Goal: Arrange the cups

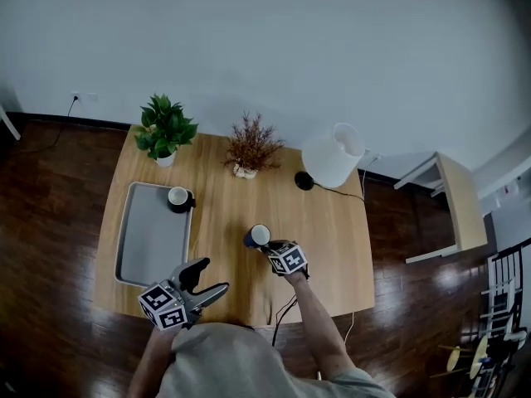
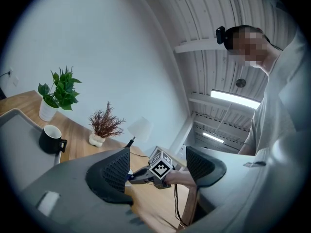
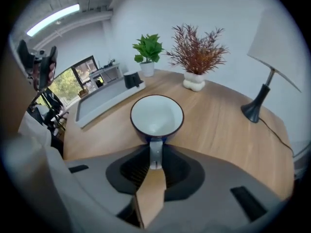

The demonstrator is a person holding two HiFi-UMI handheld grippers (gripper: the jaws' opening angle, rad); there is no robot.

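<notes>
- Table: pale wood, rectangular, smooth top; dark plank floor, plain white wall.
- Tray: grey, round-cornered, on the table's left side; black cup in its far corner.
- Blue cup: white inside, mid-table; right gripper clenched on its handle.
- Left gripper: jaws apart, empty.

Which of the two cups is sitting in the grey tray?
The black cup, in the far corner of the tray. The blue cup stands on the bare table instead, its handle pinched in the right gripper.
</notes>
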